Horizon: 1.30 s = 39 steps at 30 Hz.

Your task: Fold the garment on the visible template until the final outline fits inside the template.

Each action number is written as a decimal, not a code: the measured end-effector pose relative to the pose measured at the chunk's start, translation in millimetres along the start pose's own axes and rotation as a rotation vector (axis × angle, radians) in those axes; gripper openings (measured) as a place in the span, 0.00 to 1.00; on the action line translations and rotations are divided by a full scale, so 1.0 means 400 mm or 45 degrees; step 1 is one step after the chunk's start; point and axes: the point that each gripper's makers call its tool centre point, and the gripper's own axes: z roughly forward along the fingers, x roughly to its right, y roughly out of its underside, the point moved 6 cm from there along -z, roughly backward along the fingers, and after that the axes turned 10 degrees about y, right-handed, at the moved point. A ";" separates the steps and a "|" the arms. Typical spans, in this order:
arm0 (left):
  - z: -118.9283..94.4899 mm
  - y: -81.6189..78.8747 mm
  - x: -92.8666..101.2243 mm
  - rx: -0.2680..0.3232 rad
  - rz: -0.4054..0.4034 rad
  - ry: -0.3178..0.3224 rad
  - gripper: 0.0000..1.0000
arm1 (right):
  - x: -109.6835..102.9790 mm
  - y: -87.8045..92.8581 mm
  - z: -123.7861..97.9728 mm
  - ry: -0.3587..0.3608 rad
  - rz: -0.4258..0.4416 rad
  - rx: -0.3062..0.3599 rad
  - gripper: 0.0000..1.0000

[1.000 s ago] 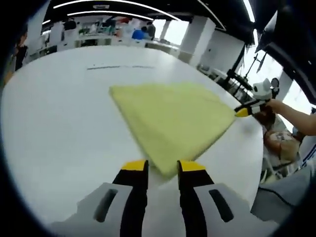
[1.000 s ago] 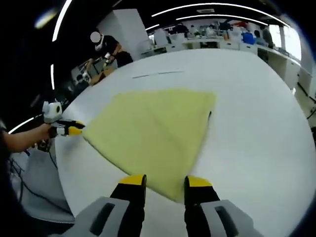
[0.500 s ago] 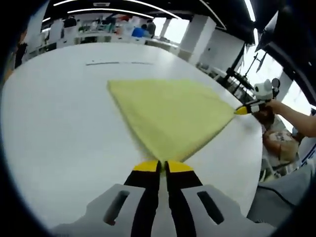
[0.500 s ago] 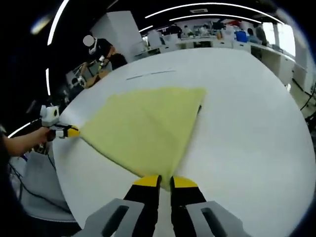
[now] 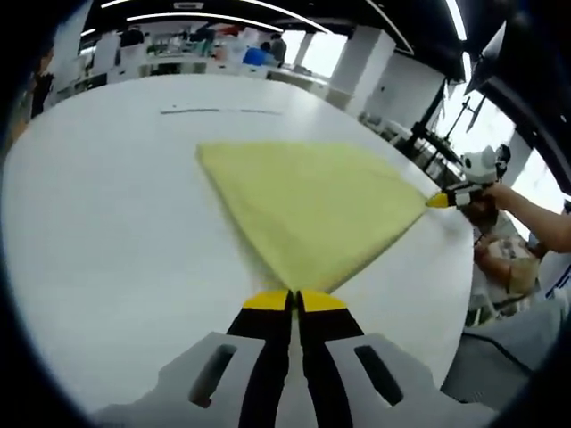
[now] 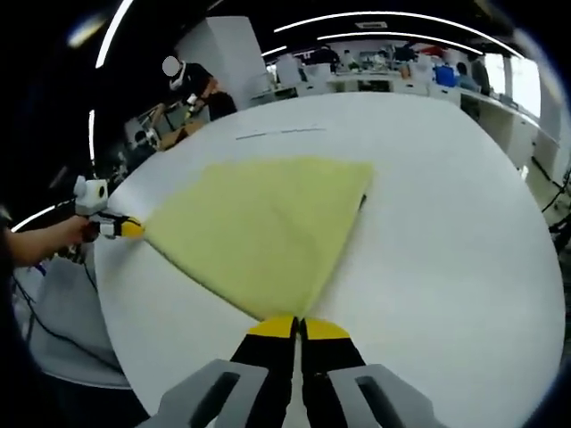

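Fingers of left gripper (image 5: 293, 301) and right gripper (image 6: 298, 328) pinch adjacent corners of the yellow garment (image 5: 308, 205). Cloth looks soft, light, limp on the desk (image 5: 107, 223); corner holds suit it.

I count one yellow cloth garment (image 5: 308, 207), one white round counter (image 5: 107, 214), my two yellow-tipped claws (image 5: 295, 300) (image 6: 298, 327), and one dark template line (image 5: 219, 111).

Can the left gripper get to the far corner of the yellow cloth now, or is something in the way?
Probably not at once. The left gripper is shut on a near corner of the yellow cloth. The white table toward the far corner looks free, but it would have to let go first.
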 end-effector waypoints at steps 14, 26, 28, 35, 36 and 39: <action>-0.043 0.027 0.014 -0.021 0.048 -0.027 0.00 | -0.043 0.027 -0.016 -0.041 -0.077 -0.026 0.00; -0.067 0.037 0.028 -0.033 0.101 -0.046 0.00 | -0.063 0.043 -0.029 -0.050 -0.129 -0.035 0.00; -0.068 0.040 0.028 -0.040 0.110 -0.048 0.00 | -0.065 0.045 -0.031 -0.052 -0.130 -0.038 0.00; -0.075 0.044 0.031 -0.016 0.115 -0.068 0.00 | -0.073 0.045 -0.041 -0.027 -0.126 -0.013 0.00; -0.076 0.043 0.031 -0.006 0.119 -0.070 0.00 | -0.074 0.046 -0.041 -0.016 -0.134 -0.010 0.00; -0.078 0.043 0.032 0.002 0.124 -0.078 0.01 | -0.077 0.045 -0.041 0.004 -0.160 -0.004 0.00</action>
